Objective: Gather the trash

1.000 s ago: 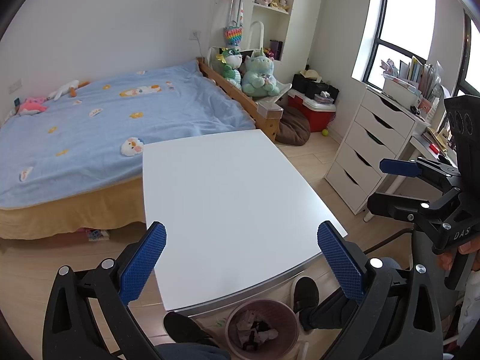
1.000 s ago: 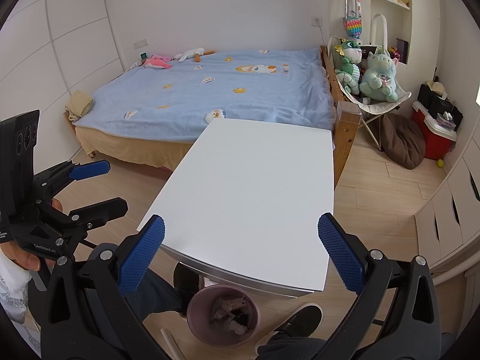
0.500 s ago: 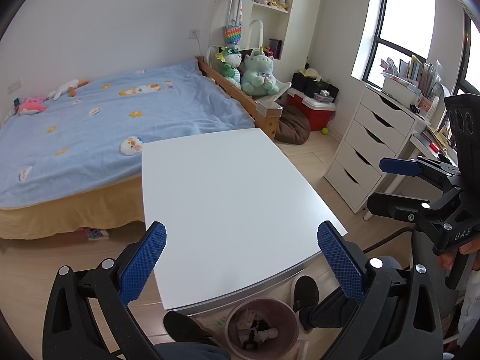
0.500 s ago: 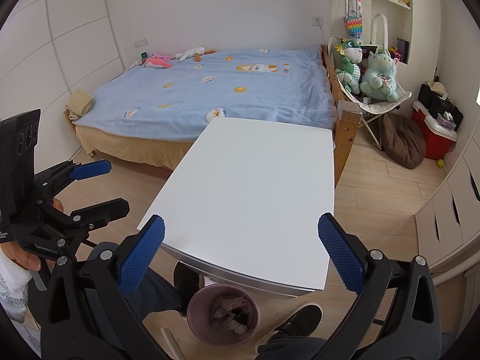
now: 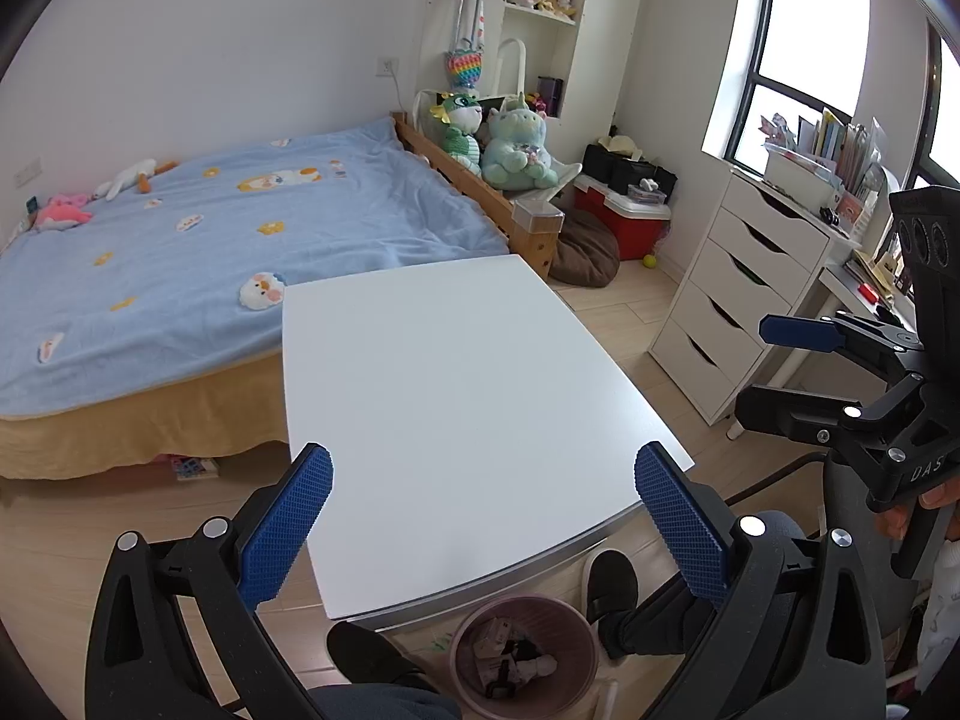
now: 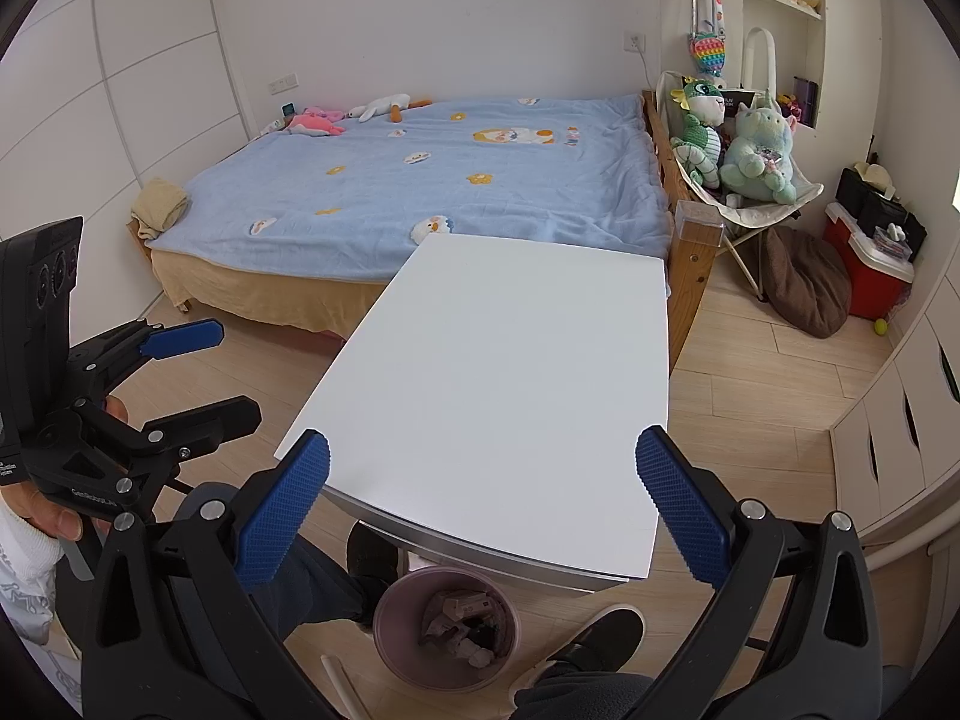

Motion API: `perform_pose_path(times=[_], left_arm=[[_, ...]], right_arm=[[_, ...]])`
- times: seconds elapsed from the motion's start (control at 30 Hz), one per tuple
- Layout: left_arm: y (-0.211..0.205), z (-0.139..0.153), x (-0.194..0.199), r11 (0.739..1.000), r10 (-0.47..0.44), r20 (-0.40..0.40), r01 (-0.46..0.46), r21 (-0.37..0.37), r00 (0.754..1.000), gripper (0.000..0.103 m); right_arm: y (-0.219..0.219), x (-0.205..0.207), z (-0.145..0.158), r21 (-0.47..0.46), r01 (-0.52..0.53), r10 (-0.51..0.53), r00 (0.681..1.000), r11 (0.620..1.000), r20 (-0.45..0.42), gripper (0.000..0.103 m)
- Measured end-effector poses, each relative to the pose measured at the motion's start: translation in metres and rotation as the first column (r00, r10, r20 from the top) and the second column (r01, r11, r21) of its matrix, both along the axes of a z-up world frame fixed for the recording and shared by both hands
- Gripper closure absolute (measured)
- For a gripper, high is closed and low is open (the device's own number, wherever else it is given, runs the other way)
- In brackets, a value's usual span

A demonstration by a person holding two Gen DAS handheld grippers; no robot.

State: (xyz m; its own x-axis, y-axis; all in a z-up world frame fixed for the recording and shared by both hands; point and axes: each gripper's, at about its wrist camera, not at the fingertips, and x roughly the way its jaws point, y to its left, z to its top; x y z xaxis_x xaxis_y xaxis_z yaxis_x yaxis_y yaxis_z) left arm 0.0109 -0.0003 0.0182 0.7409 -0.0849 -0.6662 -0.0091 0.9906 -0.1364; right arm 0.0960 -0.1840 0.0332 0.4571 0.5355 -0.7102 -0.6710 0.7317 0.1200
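Nothing has shifted since a second ago: the left gripper (image 5: 483, 531) and right gripper (image 6: 483, 531) stay released, jaws spread, above the white worktop (image 5: 456, 396). Crumpled trash (image 5: 510, 657) fills the pink bin (image 5: 465, 648) at lower centre.

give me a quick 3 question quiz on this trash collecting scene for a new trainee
1. True or false: the white table has trash lying on its top.
2. Where does the waste bin stand? A) on the bed B) on the floor at the near edge of the table, between the person's shoes C) beside the drawers
3. Fill in: the left gripper and the right gripper are both ____ and hold nothing.

Key
1. False: the top is bare.
2. B; the bin already has crumpled trash in it.
3. open
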Motion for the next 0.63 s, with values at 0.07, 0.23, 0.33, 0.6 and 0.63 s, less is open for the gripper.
perform_pose_path(times=[0.07,0.23,0.33,0.6,0.63], left_arm=[[0.0000,-0.0005,-0.0001,1.000,0.000,-0.002,0.000,0.001,1.000,0.006],[-0.0018,-0.0036,-0.0013,1.000,-0.002,-0.004,0.002,0.000,1.000,0.006],[-0.0025,-0.0055,-0.0020,1.000,-0.003,0.000,0.003,-0.002,1.000,0.006],[-0.0085,-0.0059,-0.0039,1.000,-0.016,0.000,0.016,0.024,1.000,0.006],[-0.0087,-0.0054,-0.0042,0.999,-0.017,0.002,0.017,0.027,1.000,0.006]], right_arm=[[0.0002,0.0003,-0.0001,-0.001,0.000,0.000,1.000,1.000,-0.001,0.003],[0.0005,-0.0026,-0.0016,-0.002,-0.002,0.002,1.000,1.000,-0.001,0.003],[0.0007,-0.0025,-0.0014,-0.003,-0.001,0.001,1.000,1.000,-0.001,0.003],[0.0010,-0.0023,-0.0010,-0.002,-0.002,0.002,1.000,1.000,-0.002,0.003],[0.0011,-0.0023,-0.0010,-0.003,-0.002,0.002,1.000,1.000,-0.001,0.003]])
